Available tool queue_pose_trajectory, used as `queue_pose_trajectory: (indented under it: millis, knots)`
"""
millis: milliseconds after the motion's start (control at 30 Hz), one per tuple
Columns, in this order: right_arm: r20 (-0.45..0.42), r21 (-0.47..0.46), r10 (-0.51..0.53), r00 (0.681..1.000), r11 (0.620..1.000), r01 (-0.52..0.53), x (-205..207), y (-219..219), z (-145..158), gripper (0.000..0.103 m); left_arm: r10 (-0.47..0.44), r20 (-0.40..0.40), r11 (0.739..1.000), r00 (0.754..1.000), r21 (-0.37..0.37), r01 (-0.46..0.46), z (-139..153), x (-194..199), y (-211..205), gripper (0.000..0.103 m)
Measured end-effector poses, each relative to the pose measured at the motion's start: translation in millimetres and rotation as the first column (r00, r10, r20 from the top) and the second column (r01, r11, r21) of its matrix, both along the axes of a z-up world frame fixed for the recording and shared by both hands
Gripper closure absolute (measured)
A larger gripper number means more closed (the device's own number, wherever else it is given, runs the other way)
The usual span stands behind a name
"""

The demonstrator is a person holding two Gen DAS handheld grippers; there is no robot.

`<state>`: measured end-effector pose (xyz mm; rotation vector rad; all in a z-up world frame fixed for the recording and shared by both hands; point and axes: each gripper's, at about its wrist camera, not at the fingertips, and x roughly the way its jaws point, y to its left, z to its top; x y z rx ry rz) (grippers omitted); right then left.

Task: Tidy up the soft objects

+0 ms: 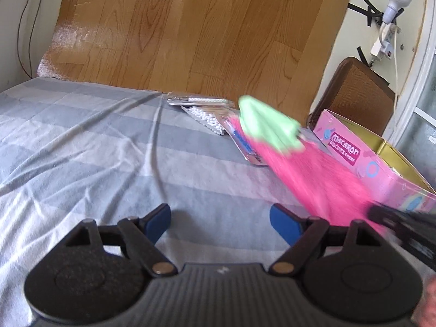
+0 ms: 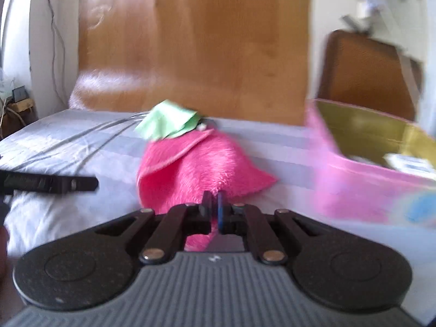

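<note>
A fluffy pink cloth [image 2: 196, 163] with a light green piece [image 2: 167, 122] at its far end hangs from my right gripper [image 2: 214, 207], which is shut on the cloth's near edge. In the left wrist view the same pink cloth [image 1: 313, 174] and green piece [image 1: 269, 125] stretch blurred above the bed, toward the pink macaron box [image 1: 381, 169]. My left gripper [image 1: 220, 222] is open and empty over the striped bedsheet [image 1: 95, 150]. Part of the right gripper [image 1: 403, 226] shows at the right edge there.
The pink box [image 2: 368, 169] stands open at the right with a gold inside. Clear plastic packets [image 1: 207, 111], one of white beads, lie at the bed's far edge. A wooden board [image 1: 190, 27] leans behind. A brown chair back [image 1: 359, 92] stands at the right.
</note>
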<state>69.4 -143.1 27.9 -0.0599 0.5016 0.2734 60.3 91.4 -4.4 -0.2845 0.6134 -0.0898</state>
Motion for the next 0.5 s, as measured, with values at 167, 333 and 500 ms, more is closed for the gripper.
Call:
queue_pose_trajectory:
  millis: [167,333,500]
  knots:
    - [0.063,0.044,-0.14,0.988,0.99,0.137,-76.7,-69.6,7.9,0.096,-0.043,0.01,0.999,0.999,0.025,0.042,2.6,-2.5,-11.9,0.02]
    - [0.13,0.08,-0.281,0.951,0.959,0.273,-88.3,-107.3,25.7,0.096,-0.11,0.026,0.994,0.994,-0.004,0.11,11.6,-5.8,-36.8,0.02]
    - [0.138,-0.005,-0.334,0.932,0.941,0.338,-75.3,-102.0,11.2,0.081,-0.191,0.076,0.981,0.979,0.005,0.192,31.9,-23.3,-66.5,0.02]
